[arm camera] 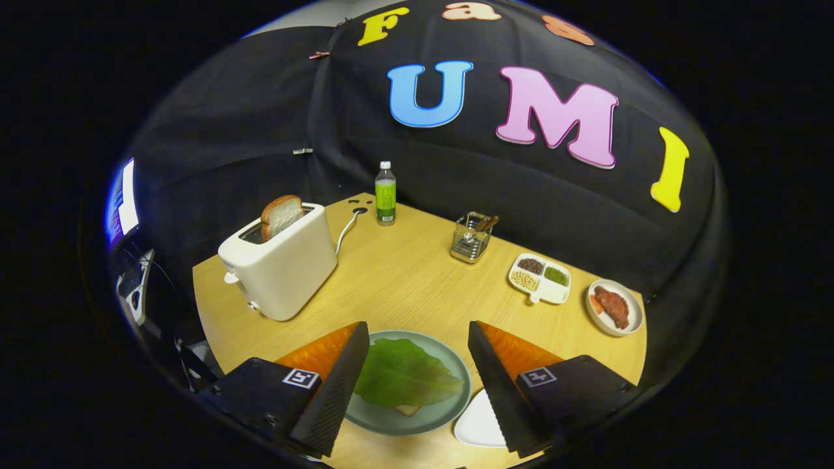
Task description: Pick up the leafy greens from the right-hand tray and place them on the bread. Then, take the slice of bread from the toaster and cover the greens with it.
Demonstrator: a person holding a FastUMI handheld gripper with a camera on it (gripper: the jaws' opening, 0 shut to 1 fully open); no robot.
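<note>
Below our gripper (pixel 417 378), whose fingers are spread wide and hold nothing, we see the leafy greens (pixel 402 376) lying over bread (pixel 406 410) on a grey plate (pixel 449 404). Beyond them, another bread slice (pixel 281 215) stands in the toaster (pixel 280 267).

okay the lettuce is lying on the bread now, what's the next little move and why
Probably swing the open gripper, which holds nothing, up and toward the toaster. The leafy greens already lie over the bread on the plate between the fingers, and the bread slice stands out of the toaster's slot, ready to grasp.
</note>
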